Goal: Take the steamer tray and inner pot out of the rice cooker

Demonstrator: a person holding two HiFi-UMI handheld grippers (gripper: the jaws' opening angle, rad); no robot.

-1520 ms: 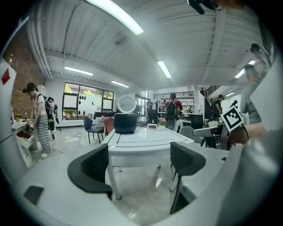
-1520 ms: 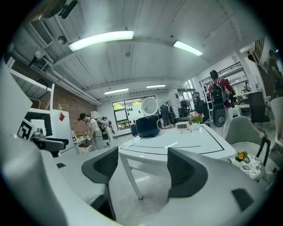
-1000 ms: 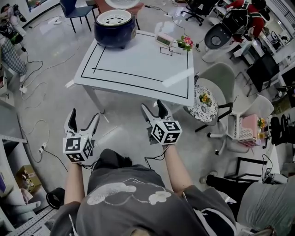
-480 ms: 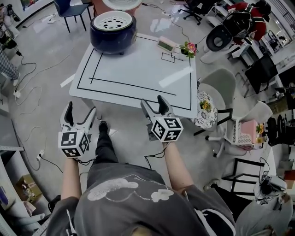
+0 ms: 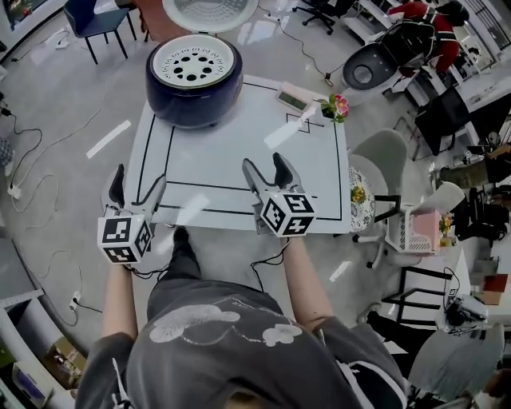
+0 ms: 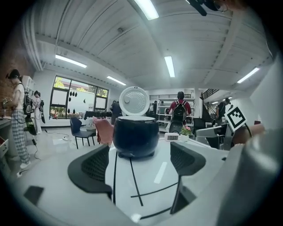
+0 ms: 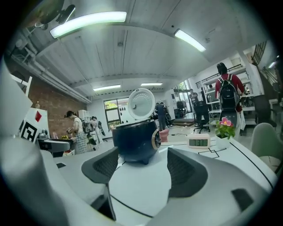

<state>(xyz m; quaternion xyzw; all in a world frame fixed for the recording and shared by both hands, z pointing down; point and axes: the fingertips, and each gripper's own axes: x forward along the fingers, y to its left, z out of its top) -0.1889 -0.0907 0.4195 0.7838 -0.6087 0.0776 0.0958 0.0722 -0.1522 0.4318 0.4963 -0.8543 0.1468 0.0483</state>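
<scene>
**Two empty grippers at the near edge, one loaded cooker at the far corner**

Grippers: two, one per hand, each with one marker cube at its rear. The left gripper [image 5: 140, 177] hovers at the near-left corner of the worktop [image 5: 239, 144]. The right gripper [image 5: 263, 164] hovers over the middle of the near edge. In the left gripper view, the two fingers [image 6: 90, 167] are spread wide with only bare worktop between them. In the right gripper view, the two fingers [image 7: 188, 172] are also spread and pinch nothing.

Worktop: one, white, with a black outlined rectangle and a small black square drawn toward the far-right corner.

Far-right corner: one small digital clock [image 5: 292, 98] and one pot of pink flowers [image 5: 335, 105], just beside each other.

Far-left corner: one rice cooker [image 5: 192, 108], dark blue and round, well apart from both grippers. Its lid [image 5: 209, 9] stands open at the back, with the pale underside showing. Inside the mouth sits one steamer tray [image 5: 194, 62], white and perforated, with a ring of holes around a centre cluster. The tray covers the whole opening, so the inner pot beneath it cannot be seen. From both gripper views the cooker lies straight ahead, framed between the fingers.

Beyond: chairs on the floor around the worktop, and several people standing in the room.
</scene>
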